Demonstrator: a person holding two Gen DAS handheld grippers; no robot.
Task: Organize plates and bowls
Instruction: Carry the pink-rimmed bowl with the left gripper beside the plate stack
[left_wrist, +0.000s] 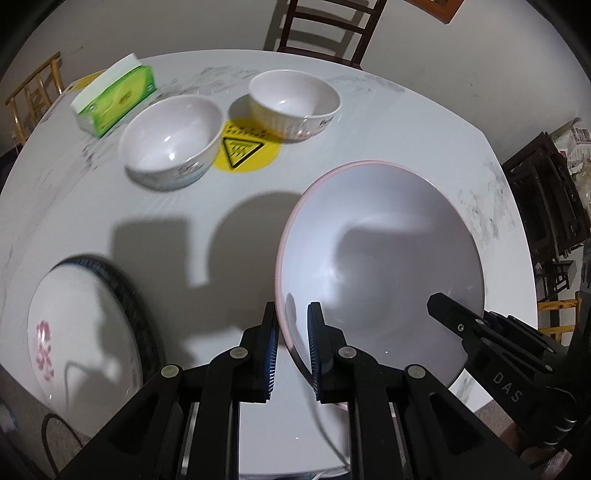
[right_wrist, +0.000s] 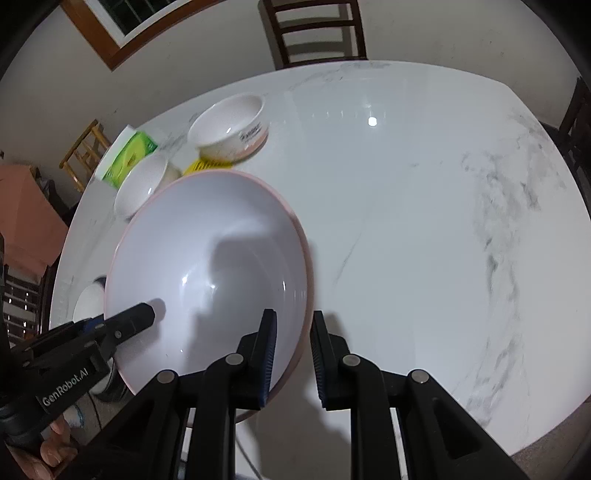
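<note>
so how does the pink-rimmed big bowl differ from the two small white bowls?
The wide pink-rimmed white bowl is lifted and tilted, its rim clamped by the left hand-held gripper and the right hand-held gripper; the two small white printed bowls sit upright on the marble table. All look empty.

Pink-rimmed white bowl (left_wrist: 380, 258), pink-flowered white plate (left_wrist: 81, 332), green tissue box (left_wrist: 118, 99), yellow sticker (left_wrist: 247, 151).

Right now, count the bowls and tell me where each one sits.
3. The large pink-rimmed bowl is held off the table by both grippers. Two small white bowls sit farther back: one beside the green tissue pack, one behind the yellow sticker.
</note>
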